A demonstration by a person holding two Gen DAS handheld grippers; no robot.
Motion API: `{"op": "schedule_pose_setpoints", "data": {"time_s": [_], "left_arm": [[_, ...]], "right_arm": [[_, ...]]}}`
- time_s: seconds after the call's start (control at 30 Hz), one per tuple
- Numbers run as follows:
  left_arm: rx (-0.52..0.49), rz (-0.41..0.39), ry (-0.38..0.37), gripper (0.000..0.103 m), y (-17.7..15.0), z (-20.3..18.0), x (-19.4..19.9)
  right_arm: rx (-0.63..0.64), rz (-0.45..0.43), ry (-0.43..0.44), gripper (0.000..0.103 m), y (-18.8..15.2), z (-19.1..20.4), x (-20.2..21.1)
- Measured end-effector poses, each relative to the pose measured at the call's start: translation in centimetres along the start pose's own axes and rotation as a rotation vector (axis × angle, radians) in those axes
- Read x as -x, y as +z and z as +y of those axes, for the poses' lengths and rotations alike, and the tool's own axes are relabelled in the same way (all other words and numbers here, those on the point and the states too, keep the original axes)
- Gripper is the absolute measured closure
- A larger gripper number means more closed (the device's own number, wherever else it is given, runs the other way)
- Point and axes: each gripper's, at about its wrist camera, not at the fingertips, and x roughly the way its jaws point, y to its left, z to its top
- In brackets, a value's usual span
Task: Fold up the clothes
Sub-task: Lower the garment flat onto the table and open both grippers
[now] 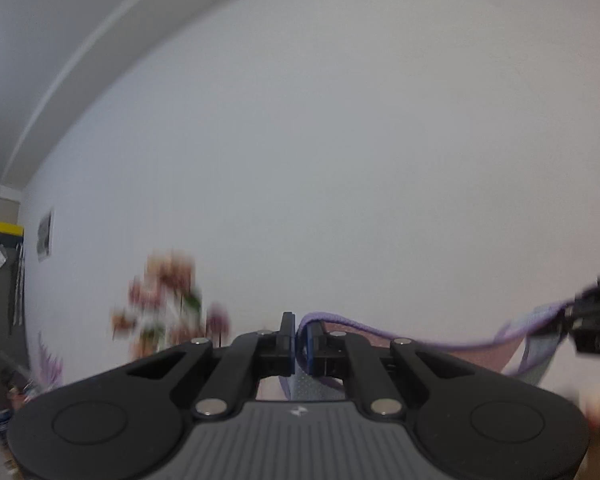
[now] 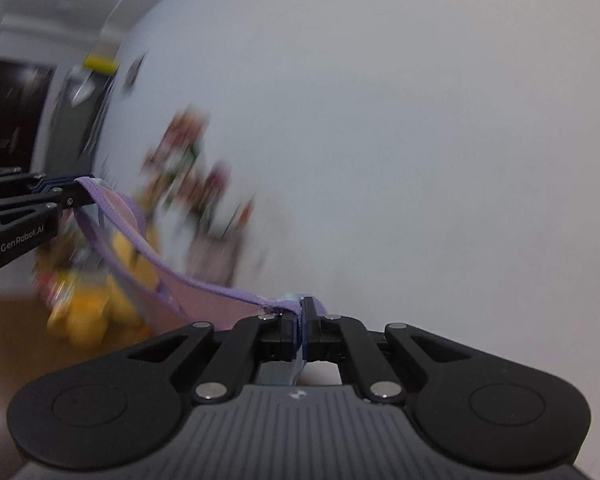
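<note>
A pink garment with a purple trimmed edge (image 1: 440, 346) hangs stretched between both grippers. My left gripper (image 1: 298, 340) is shut on one end of that purple edge; pale fabric hangs below its fingers. In the left wrist view the right gripper (image 1: 572, 316) enters at the right edge, holding the other end. In the right wrist view my right gripper (image 2: 301, 320) is shut on the garment's purple edge (image 2: 204, 282), which sags leftwards to the left gripper (image 2: 78, 196), also clamped on it. Most of the garment is hidden below the gripper bodies.
A plain white wall (image 1: 340, 160) fills both views. Blurred flowers (image 1: 168, 296) stand at the left by the wall. A yellow soft toy (image 2: 96, 312) lies on a brown surface (image 2: 8, 320). A dark doorway (image 2: 12, 108) is at the far left.
</note>
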Motion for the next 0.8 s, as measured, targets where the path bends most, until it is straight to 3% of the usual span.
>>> {"op": "schedule_pose_setpoints", "data": {"time_s": [0.17,0.27,0.37,0.6,0.7,0.73,0.8], "left_arm": [[-0.117,0.234,-0.094,0.099,-10.9,-5.1,9.0],[-0.147,0.364,-0.158,0.099,-15.6,-6.3,12.0],[-0.175,0.39,-0.179,0.099,-18.2,-5.9,13.5],[-0.281,0.4,-0.22,0.09,-19.8,-5.5,15.4],[-0.352,0.415,-0.283,0.065,-20.8,-5.7,16.6],[-0.368,0.418,-0.31,0.053,-21.1,-5.5,17.0],[-0.391,0.422,-0.372,0.049,-21.4,-4.8,17.8]], "right_arm": [[-0.098,0.269,0.092,0.102,-14.3,4.2,2.9],[-0.149,0.333,0.099,0.102,-18.6,6.0,6.3],[-0.191,0.347,0.091,0.101,-20.1,6.8,10.2],[-0.165,0.375,0.072,0.1,-21.4,8.0,13.2],[-0.146,0.41,0.09,0.083,-22.2,8.3,13.9],[-0.137,0.422,0.1,0.071,-22.5,8.3,14.3],[-0.132,0.433,0.13,0.067,-22.8,8.2,15.3]]}}
